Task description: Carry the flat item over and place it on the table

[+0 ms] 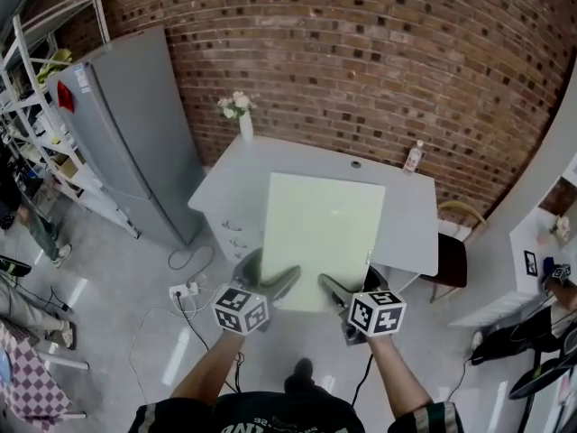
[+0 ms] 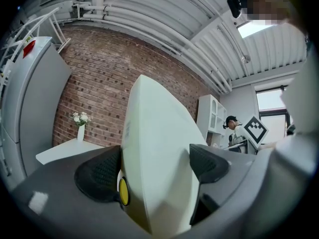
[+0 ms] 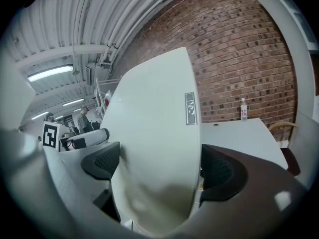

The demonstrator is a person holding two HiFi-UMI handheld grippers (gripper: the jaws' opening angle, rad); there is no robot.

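Observation:
A flat pale-green panel (image 1: 320, 237) hangs over the white table (image 1: 415, 228), held by its near edge. My left gripper (image 1: 270, 282) is shut on the panel's near left corner, and my right gripper (image 1: 341, 298) is shut on its near right corner. In the left gripper view the panel (image 2: 154, 153) fills the gap between both pads. The right gripper view shows the panel (image 3: 159, 148) with a small metal label, clamped between the black pads, and the table (image 3: 239, 133) beyond it.
A white vase with flowers (image 1: 243, 115) stands at the table's far left. A small bottle (image 1: 413, 157) stands at its far right, near a hole in the top (image 1: 355, 163). A grey cabinet (image 1: 135, 133) is left, a chair (image 1: 451, 255) right, cables (image 1: 185, 289) on the floor.

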